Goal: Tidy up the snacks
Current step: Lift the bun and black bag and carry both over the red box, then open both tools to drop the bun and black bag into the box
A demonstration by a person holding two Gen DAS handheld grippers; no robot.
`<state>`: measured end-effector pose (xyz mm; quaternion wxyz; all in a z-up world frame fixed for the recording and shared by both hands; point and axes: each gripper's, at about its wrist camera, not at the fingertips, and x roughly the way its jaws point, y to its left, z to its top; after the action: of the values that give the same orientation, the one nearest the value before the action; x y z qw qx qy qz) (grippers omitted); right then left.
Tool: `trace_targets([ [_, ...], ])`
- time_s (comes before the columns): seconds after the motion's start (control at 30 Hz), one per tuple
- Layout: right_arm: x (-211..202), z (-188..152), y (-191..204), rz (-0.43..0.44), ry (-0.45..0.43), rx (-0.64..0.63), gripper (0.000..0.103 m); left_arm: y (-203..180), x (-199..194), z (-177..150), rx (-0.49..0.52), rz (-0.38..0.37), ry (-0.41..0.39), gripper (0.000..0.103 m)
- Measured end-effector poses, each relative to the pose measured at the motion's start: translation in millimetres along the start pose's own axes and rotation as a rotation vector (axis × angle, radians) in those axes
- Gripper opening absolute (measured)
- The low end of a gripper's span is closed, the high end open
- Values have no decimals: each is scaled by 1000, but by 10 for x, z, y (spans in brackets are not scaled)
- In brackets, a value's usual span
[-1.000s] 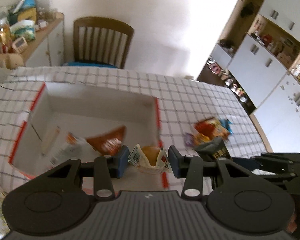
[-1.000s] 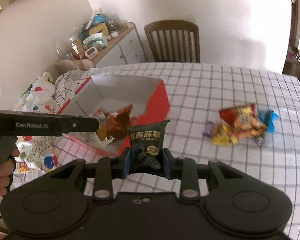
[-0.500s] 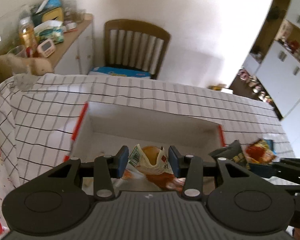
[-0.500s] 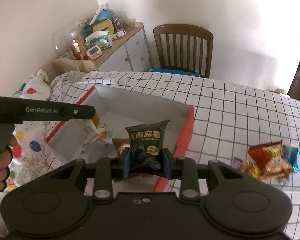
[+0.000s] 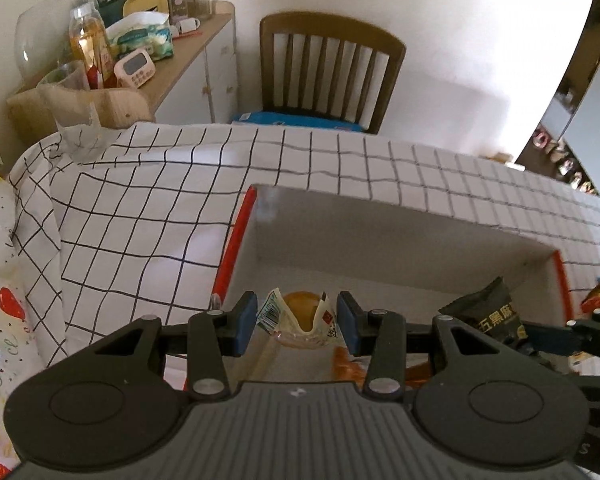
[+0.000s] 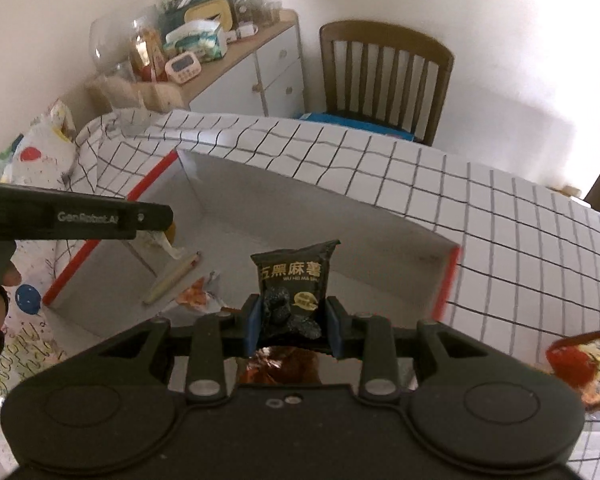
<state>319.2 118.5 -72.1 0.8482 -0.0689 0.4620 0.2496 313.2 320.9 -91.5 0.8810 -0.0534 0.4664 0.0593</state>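
left gripper (image 5: 297,322) clamps clear-wrapped golden bun packet (image 5: 300,316) | right gripper (image 6: 293,322) clamps glossy black snack pouch (image 6: 294,282) | both over red-edged white cardboard box (image 6: 380,236)

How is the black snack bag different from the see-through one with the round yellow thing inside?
The black snack bag is dark with printed writing, hiding its contents; the clear packet shows a round yellow snack. The black bag stands upright in the right gripper; the clear packet sags in the left gripper. Both are pinched above the open box.

Wooden chair (image 5: 332,76) and cluttered sideboard (image 5: 204,64) against white wall (image 5: 480,20).
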Motion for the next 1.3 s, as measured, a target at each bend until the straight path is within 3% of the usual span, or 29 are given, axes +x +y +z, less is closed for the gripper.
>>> trace_targets([
  [0.27, 192, 27, 38, 12, 48, -5, 34, -66, 251, -120, 36, 26, 69, 43],
  [0.57, 168, 43, 19, 5, 61, -10, 41, -123, 213, -168, 51, 27, 76, 44],
  [0.67, 135, 30, 5, 6, 57, 0, 48, -132, 144, -174, 52, 18, 64, 46],
  [0.8, 40, -1, -15, 18, 42, 2, 58, -145, 4, -171, 42, 6, 39, 64],
  [1.17, -415, -116, -57, 50, -20, 0, 68, -286, -436, -218, 54, -24, -21, 65],
  [1.3, -602, -166, -70, 66, -51, 3, 72, -404, -657, -278, 78, -33, -67, 70],
])
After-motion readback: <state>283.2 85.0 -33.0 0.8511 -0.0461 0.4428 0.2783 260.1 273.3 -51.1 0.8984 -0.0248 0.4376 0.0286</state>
